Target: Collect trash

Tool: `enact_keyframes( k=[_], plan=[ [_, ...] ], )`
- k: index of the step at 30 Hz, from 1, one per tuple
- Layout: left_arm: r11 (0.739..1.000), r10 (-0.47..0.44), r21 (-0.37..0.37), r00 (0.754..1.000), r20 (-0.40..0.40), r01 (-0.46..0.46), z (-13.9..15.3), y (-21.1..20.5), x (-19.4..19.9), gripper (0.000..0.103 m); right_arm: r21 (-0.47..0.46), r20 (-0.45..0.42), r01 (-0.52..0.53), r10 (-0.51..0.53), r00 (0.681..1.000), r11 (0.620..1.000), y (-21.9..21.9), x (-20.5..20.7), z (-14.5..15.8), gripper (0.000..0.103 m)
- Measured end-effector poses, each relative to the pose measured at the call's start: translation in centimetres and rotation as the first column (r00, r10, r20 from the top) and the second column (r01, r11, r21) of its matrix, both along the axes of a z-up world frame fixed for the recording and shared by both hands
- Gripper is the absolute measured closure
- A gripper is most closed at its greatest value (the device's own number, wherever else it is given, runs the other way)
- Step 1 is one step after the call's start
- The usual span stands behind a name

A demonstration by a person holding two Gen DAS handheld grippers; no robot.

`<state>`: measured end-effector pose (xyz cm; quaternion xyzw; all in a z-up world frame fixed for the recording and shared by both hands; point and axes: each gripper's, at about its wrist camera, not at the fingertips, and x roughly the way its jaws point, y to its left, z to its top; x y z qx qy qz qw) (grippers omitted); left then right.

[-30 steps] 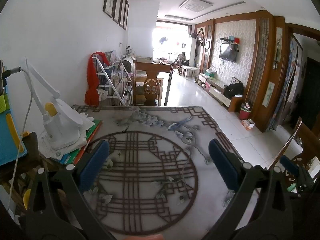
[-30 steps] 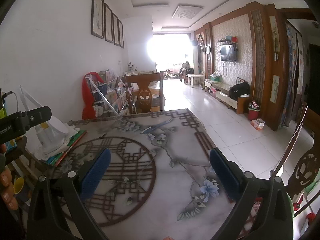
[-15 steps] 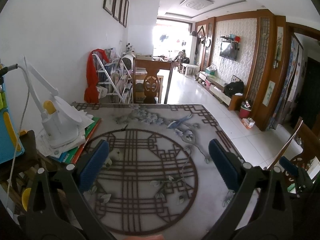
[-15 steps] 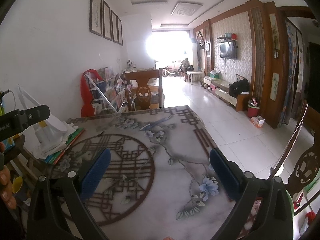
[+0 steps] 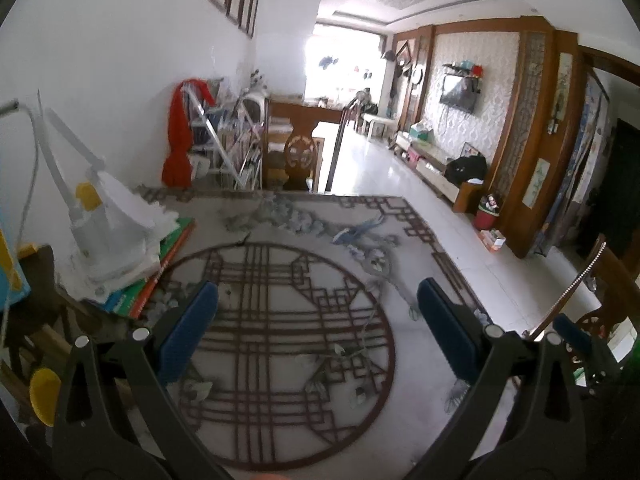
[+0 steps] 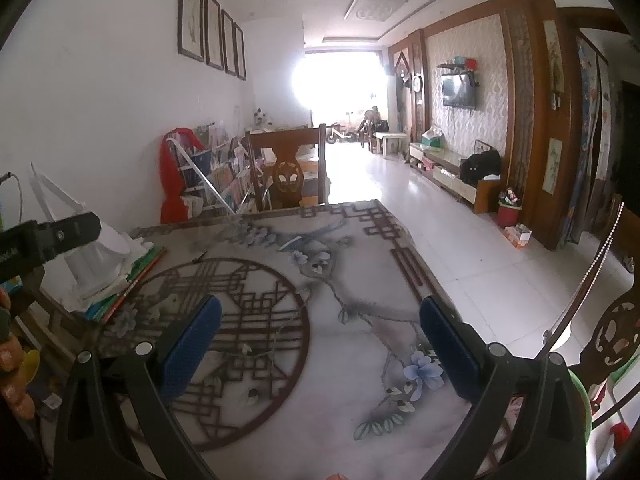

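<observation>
You are facing no clear piece of trash; only a small dark scrap (image 5: 244, 239) is lying on the patterned table (image 5: 360, 380), just beyond the round lattice motif. Your left gripper (image 5: 318, 334) is hovering above that motif, jaws spread wide and holding nothing. Your right gripper (image 6: 320, 344) is likewise gaping empty. A white lamp (image 5: 96, 236) is resting on stacked books (image 5: 160, 276) at the left.
</observation>
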<state>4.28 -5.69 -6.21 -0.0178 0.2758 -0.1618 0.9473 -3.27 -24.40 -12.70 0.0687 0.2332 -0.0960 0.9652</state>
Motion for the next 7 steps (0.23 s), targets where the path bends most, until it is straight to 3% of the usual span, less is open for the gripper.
enact_keyframes(
  k=[3,7],
  plan=[
    [0.998,0.04,0.044,0.996,-0.078,-0.037,-3.4,0.1,2.1,0.005,0.001,-0.041,-0.014,0.014,0.999,1.0,-0.1,1.5,-1.1,0.007],
    [0.979,0.114,0.191,0.964,-0.239,-0.069,-11.4,0.6,4.7,0.005,-0.004,-0.151,-0.016,0.015,0.988,1.0,-0.5,3.7,-4.7,0.007]
  ],
)
